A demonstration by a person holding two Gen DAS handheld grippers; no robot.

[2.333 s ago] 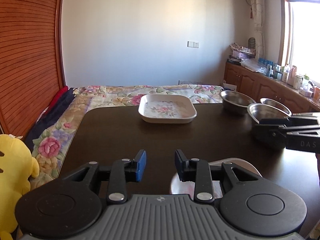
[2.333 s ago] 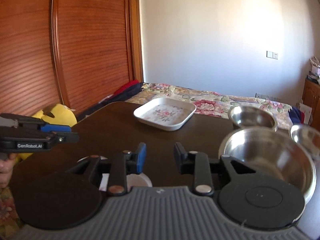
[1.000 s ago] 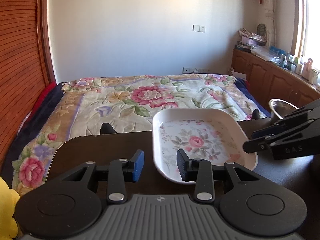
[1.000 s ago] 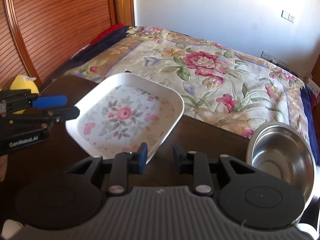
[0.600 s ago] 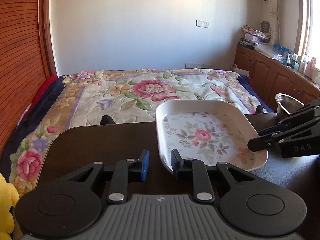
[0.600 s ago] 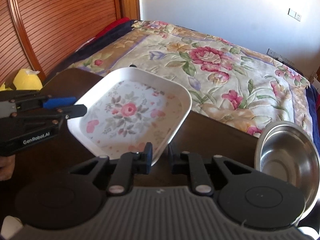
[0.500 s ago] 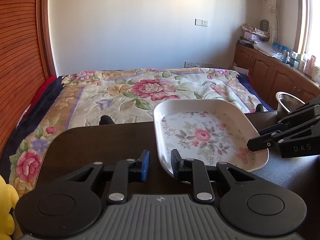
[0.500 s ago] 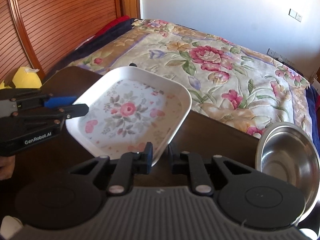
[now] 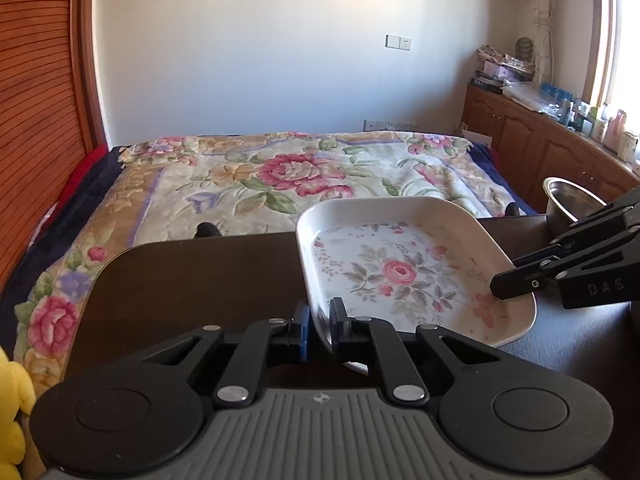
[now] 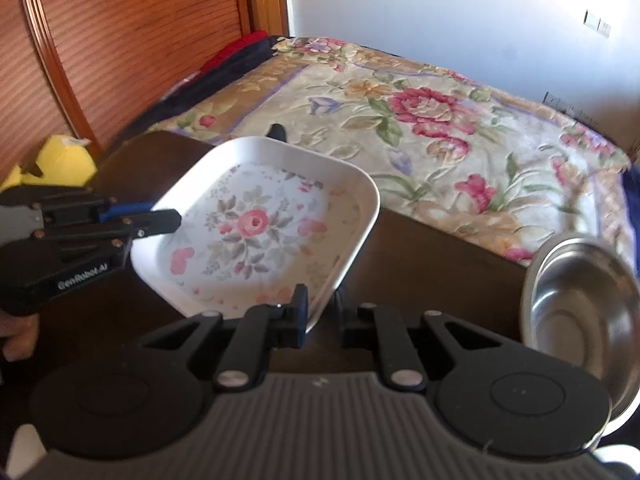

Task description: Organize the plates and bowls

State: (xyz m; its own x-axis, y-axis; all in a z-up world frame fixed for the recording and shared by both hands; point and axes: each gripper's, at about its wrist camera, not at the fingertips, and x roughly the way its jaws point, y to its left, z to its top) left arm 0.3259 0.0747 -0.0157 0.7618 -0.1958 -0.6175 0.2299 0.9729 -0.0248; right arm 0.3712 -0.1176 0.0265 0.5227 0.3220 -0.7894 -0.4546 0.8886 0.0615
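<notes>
We see our left gripper [image 9: 319,326] at the lower centre of the left wrist view, its two fingers clenched on the near left rim of the white rounded-square plate with a pink rose print [image 9: 404,272]. The plate sits right of centre in that frame, over the dark brown wooden counter [image 9: 200,276], and appears tilted, its near left corner raised between the fingers.

In the right wrist view our right gripper [image 10: 323,314] sits at the lower centre and grips the same plate's [image 10: 256,224] near right rim, one finger over the inside of the wall and the other under it. The left gripper [image 10: 160,216] enters from the left edge of this frame and pinches the opposite rim. The right gripper [image 9: 516,280] likewise reaches in from the right edge of the left wrist view.

A shiny steel round bowl [image 10: 580,304] stands on the counter [image 10: 432,264] at the right edge of the right wrist view, apart from the plate; it [image 9: 568,200] shows at the far right of the left view too.

Beyond the counter, filling the middle of both frames, lies a bed with a flowered quilt [image 9: 300,176]. A yellow plush toy [image 10: 60,160] sits at the left edge.
</notes>
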